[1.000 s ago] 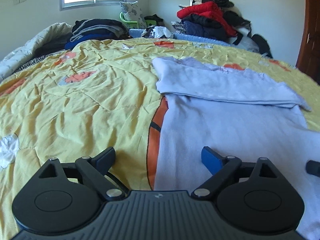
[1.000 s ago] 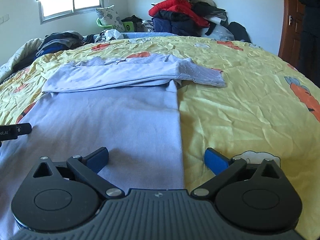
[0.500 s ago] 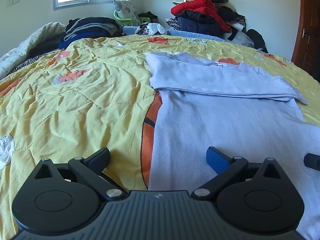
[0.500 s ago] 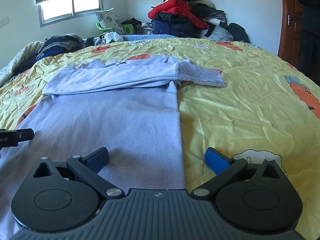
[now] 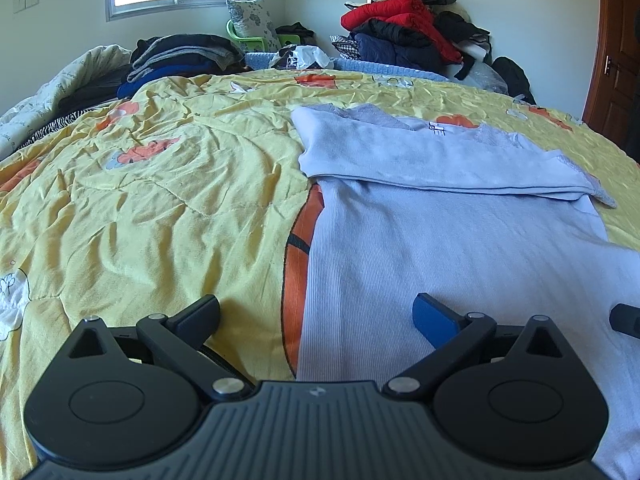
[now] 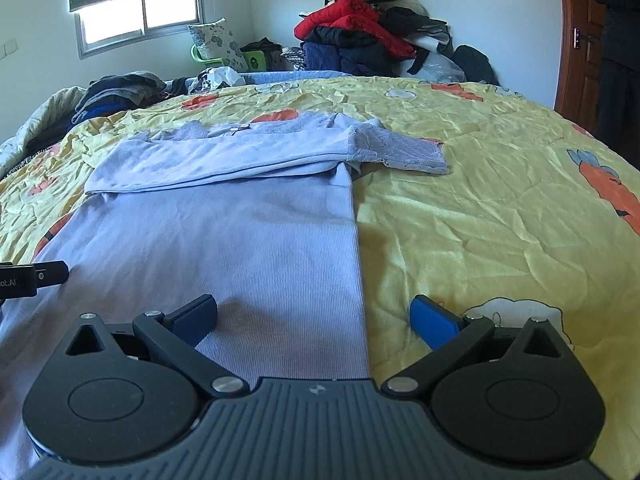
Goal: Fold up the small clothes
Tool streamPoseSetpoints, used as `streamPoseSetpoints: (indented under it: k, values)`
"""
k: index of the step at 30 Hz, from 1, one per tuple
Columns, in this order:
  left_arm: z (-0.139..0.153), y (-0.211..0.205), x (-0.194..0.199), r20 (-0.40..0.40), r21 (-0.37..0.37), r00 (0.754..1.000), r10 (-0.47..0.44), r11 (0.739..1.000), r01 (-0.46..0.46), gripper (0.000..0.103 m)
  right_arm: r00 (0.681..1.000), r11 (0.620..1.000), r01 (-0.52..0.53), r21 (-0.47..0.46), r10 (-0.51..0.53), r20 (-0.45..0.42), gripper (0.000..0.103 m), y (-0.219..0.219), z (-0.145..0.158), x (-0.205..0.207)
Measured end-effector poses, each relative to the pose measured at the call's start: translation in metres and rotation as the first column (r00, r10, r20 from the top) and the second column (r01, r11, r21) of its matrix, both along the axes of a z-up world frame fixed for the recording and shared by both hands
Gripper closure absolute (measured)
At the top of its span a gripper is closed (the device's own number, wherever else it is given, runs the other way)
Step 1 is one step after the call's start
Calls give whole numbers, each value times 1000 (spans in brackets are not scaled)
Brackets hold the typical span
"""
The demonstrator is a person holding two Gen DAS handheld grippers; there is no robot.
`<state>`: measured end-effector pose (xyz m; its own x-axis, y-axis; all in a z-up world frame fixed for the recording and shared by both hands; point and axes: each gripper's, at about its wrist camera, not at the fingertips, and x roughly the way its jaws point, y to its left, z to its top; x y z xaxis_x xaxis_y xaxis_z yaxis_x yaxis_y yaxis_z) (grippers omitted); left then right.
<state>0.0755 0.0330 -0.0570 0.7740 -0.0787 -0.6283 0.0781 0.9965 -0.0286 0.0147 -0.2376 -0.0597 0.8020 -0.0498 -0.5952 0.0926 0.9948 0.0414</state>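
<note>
A light blue long-sleeved top [image 5: 460,248] lies flat on the yellow bedspread [image 5: 140,200], its sleeves folded across the upper part. It also shows in the right wrist view [image 6: 240,232], where a lace cuff [image 6: 400,152] sticks out to the right. My left gripper [image 5: 316,314] is open over the top's near left edge. My right gripper [image 6: 314,314] is open over its near right edge. Both are empty. Each gripper's tip shows at the edge of the other's view.
A pile of red and dark coats [image 5: 404,36] stands at the far wall. Folded dark clothes [image 5: 176,60] and a pillow [image 5: 250,24] lie at the far left. A brown door [image 6: 580,40] is at the right. The bedspread [image 6: 500,200] stretches wide on both sides.
Both grippers have shifted slightly relative to the top, staying low over its near edge. The top lies as before. Both stay open.
</note>
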Motion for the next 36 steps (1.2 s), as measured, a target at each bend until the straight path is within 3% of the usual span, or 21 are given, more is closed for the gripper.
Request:
streamPoseSetpoints:
  k: [8, 13, 19, 36]
  values:
    - [1, 1, -6, -13, 17, 1000, -15, 1000, 15, 0, 1000, 1000, 14, -27, -14, -11, 1, 5, 0, -2]
    - [3, 13, -28, -18, -41, 999, -35, 999, 34, 0, 1000, 1000, 0, -13, 0, -9, 0, 2, 0, -9]
    - [1, 8, -47, 3, 27, 1000, -28, 999, 27, 0, 1000, 999, -16, -37, 15, -22, 0, 7, 0, -19]
    - [-1, 6, -47, 4, 22, 1000, -9, 1000, 8, 0, 1000, 999, -17, -48, 16, -18, 0, 8, -2, -22]
